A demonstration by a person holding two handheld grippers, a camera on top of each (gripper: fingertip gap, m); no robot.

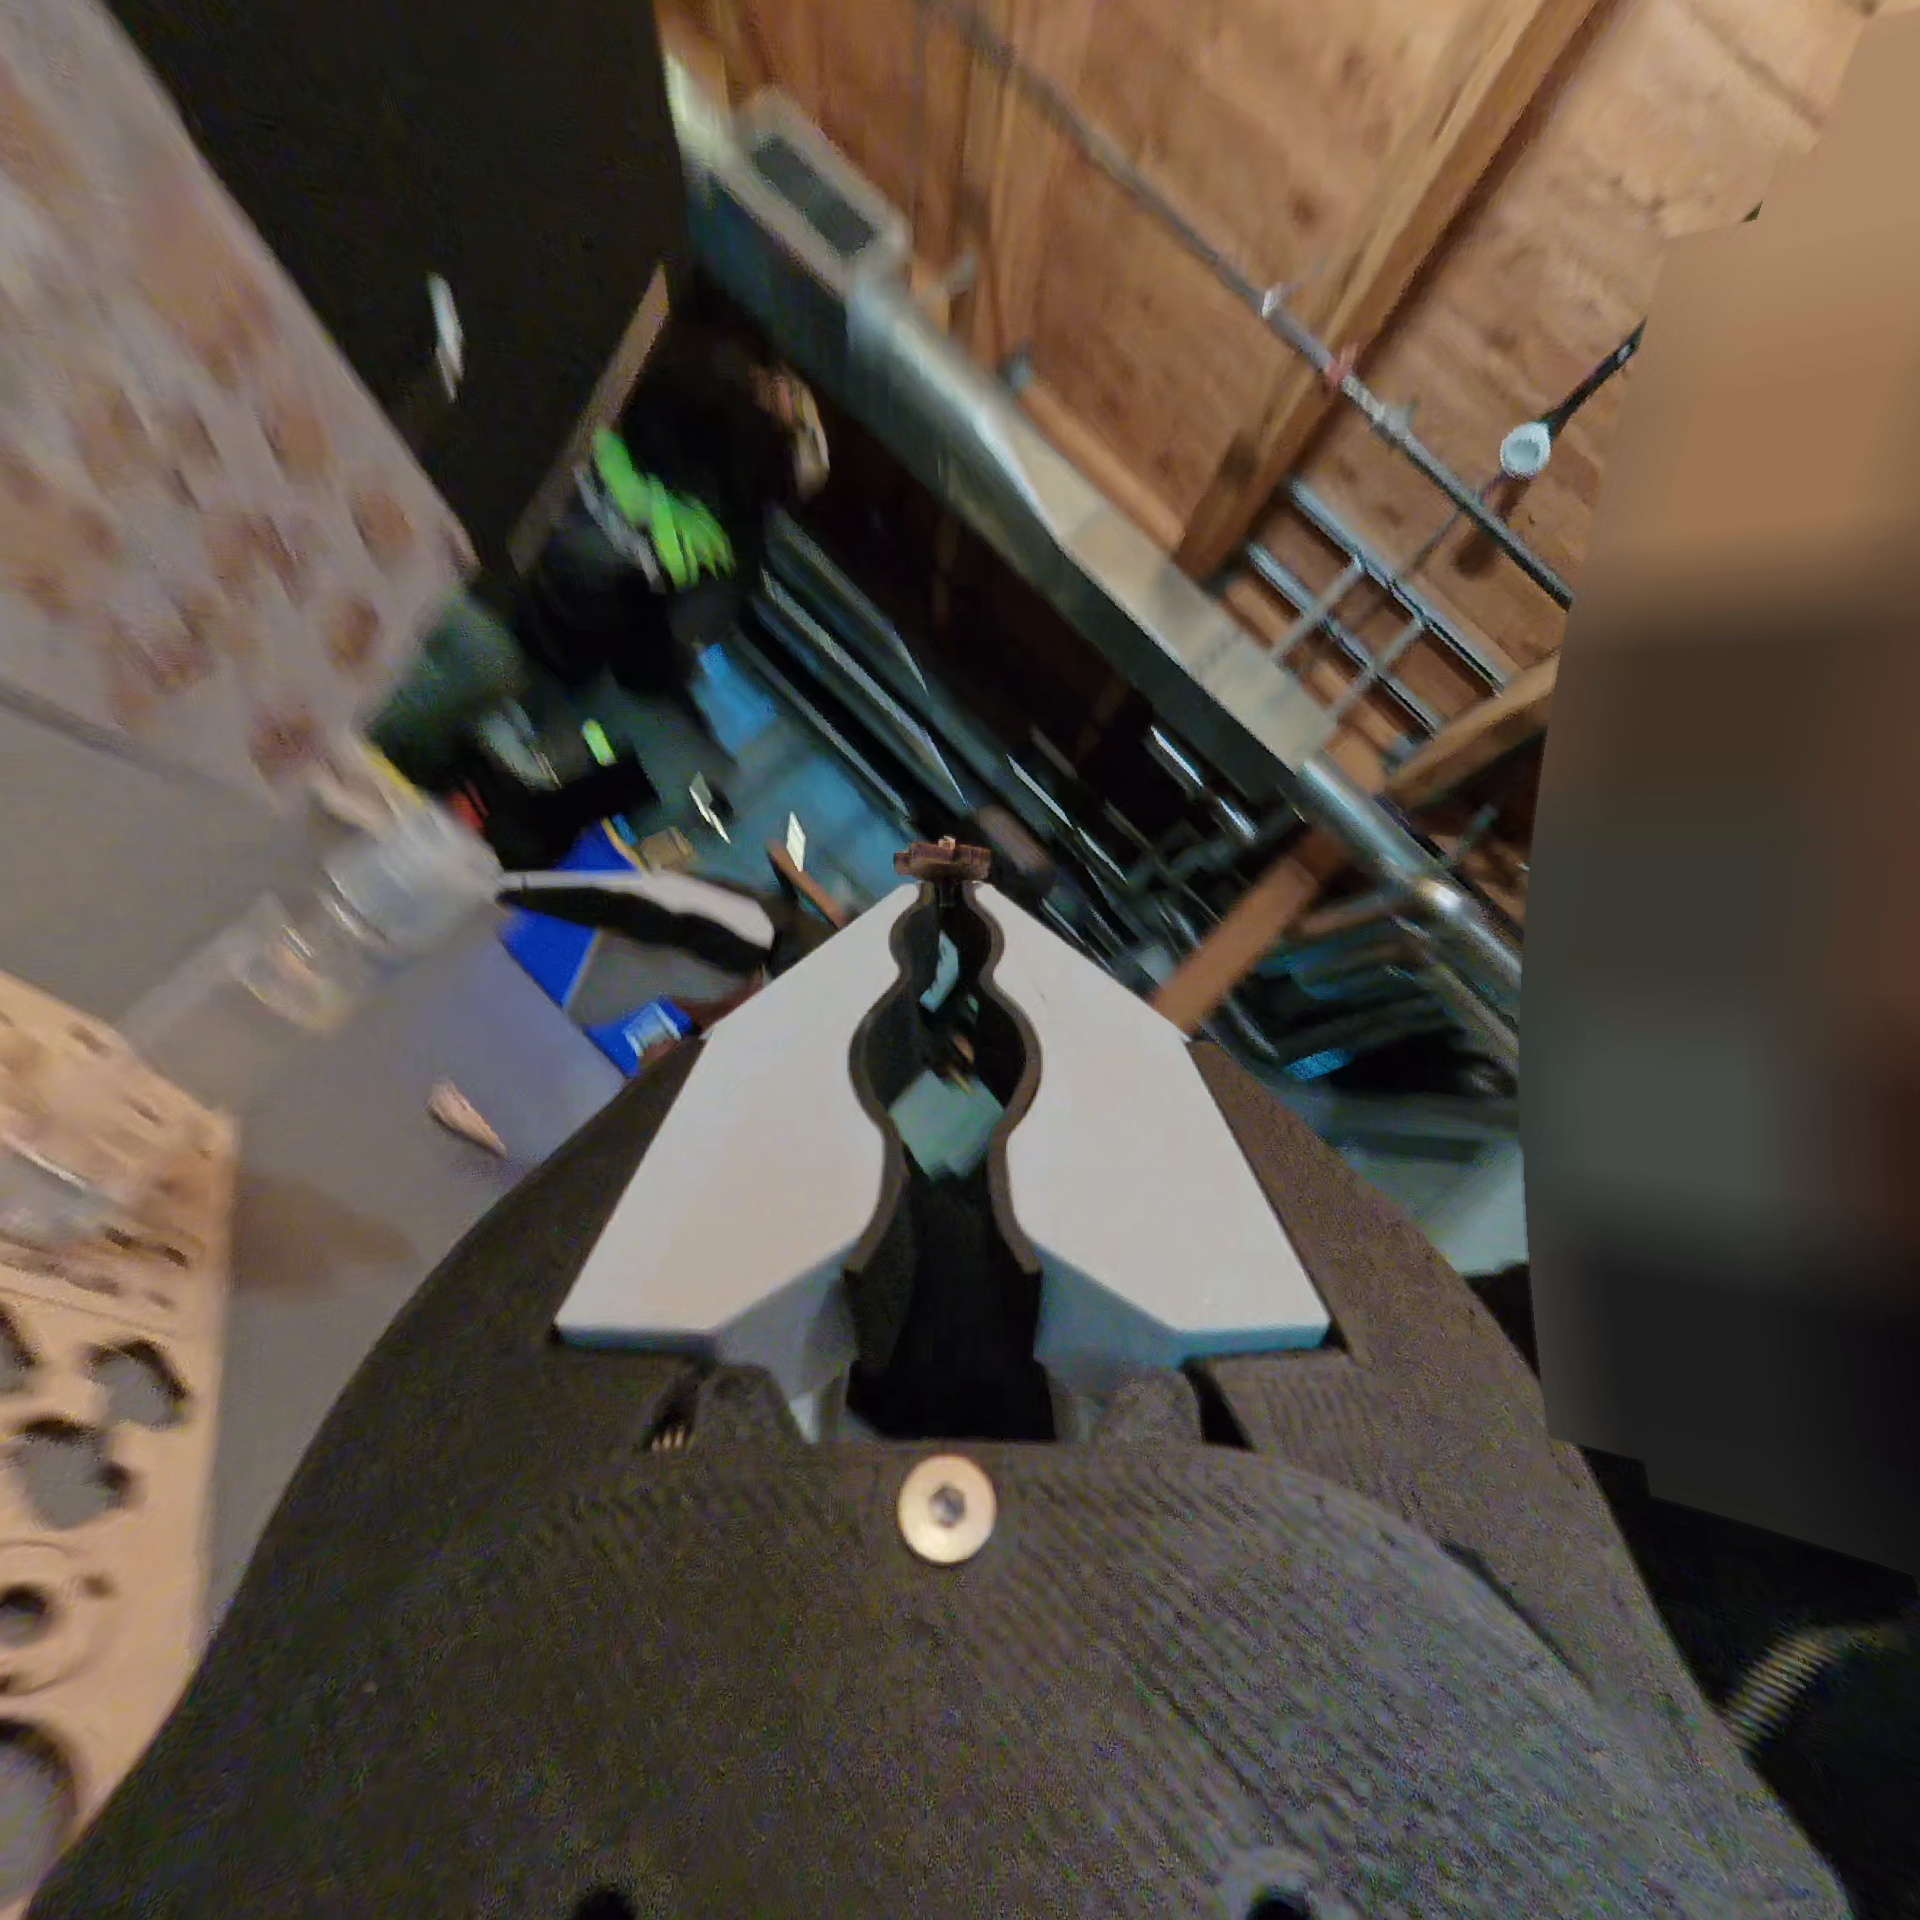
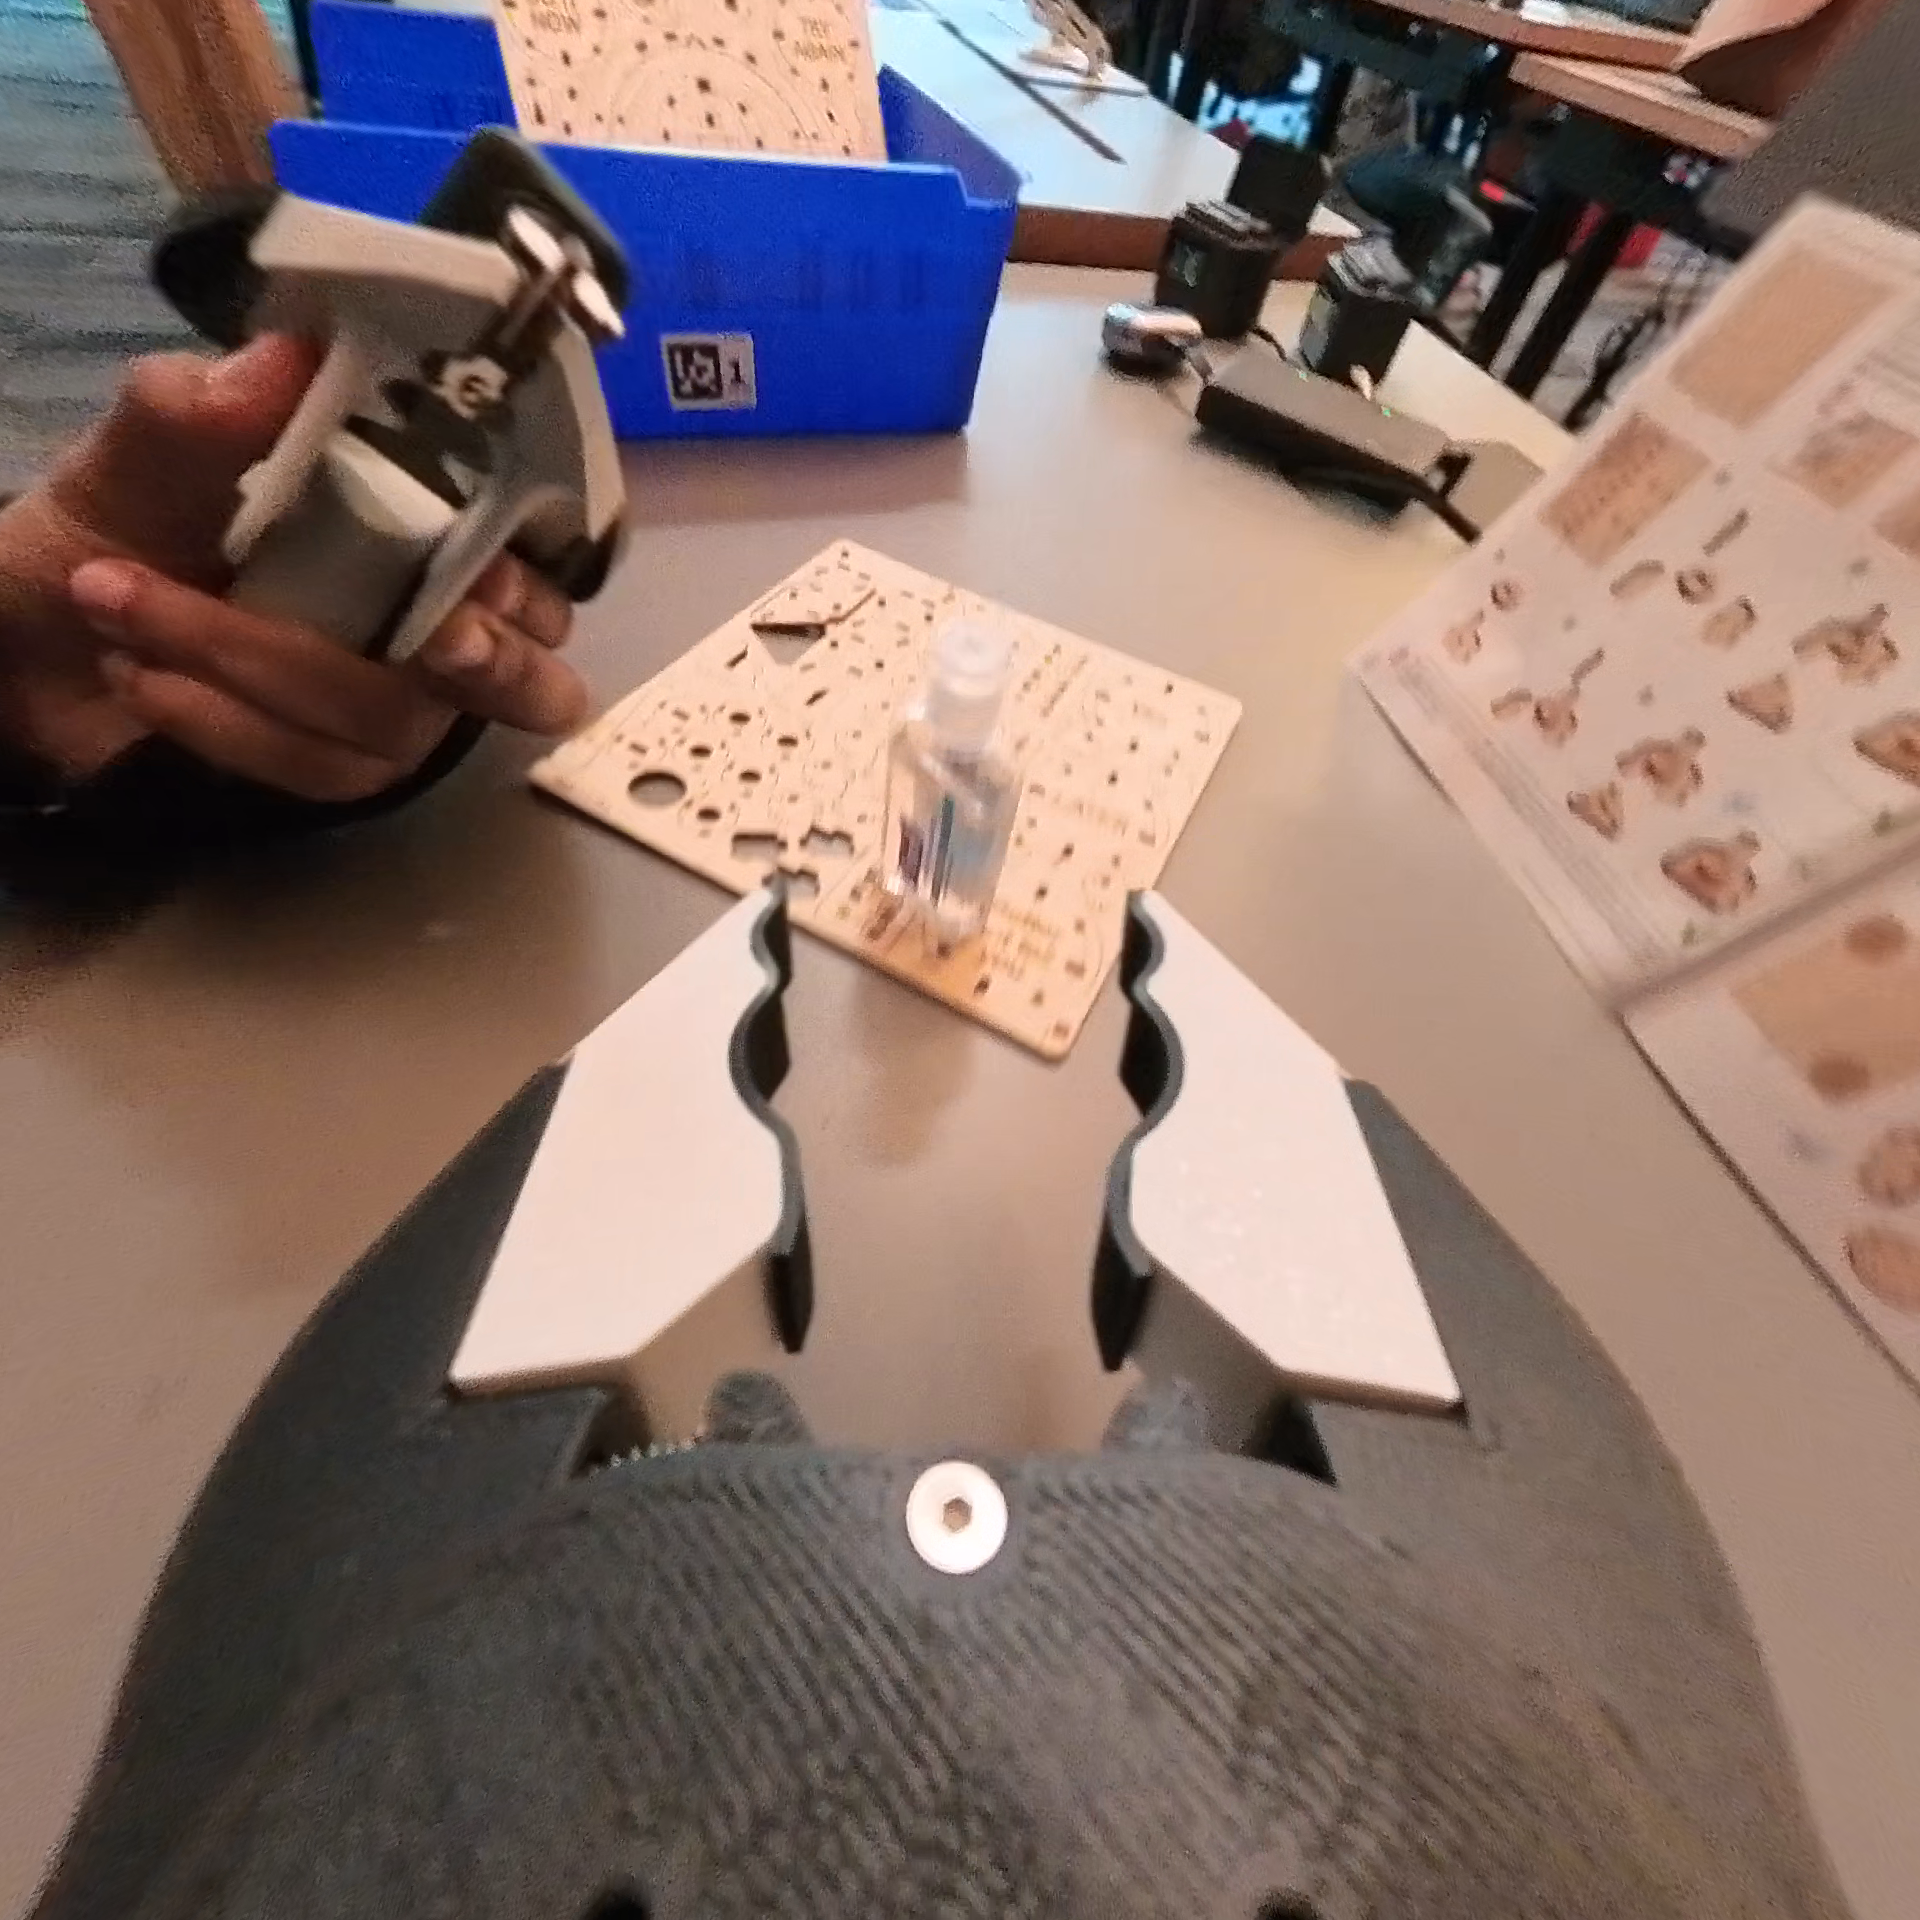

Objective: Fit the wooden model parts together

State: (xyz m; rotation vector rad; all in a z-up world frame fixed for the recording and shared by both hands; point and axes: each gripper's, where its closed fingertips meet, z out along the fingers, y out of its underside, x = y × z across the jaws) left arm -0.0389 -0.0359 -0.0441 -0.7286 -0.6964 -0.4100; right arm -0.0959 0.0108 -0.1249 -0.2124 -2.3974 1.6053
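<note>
Pinching a small brown wooden piece (image 1: 938,860), the left gripper (image 1: 940,894) has its jaws fully together. The piece looks toothed like a tiny gear and sticks out just past the tips, with both fingertips pressed on its stem. The view is tilted and blurred, looking towards wooden wall panels and metal shelving. In the right wrist view a hand (image 2: 260,644) holds this gripper raised above the grey table (image 2: 312,1039), left of everything else.

The right gripper (image 2: 956,914) is spread wide with nothing between its pads (image 2: 774,997), only bare table. Just ahead of its tips a small clear bottle (image 2: 951,790) stands upright. It has a clear cap, a label and liquid inside, and is blurred. The bottle rests on the near corner of a flat pale wooden sheet (image 2: 727,727) with many small cut-out holes, and neither finger touches it.

A blue bin (image 2: 831,270) holding another wooden sheet sits behind. Printed instruction pages (image 2: 1662,675) lie to the right, and a black power adapter (image 2: 1320,426) sits further back.
</note>
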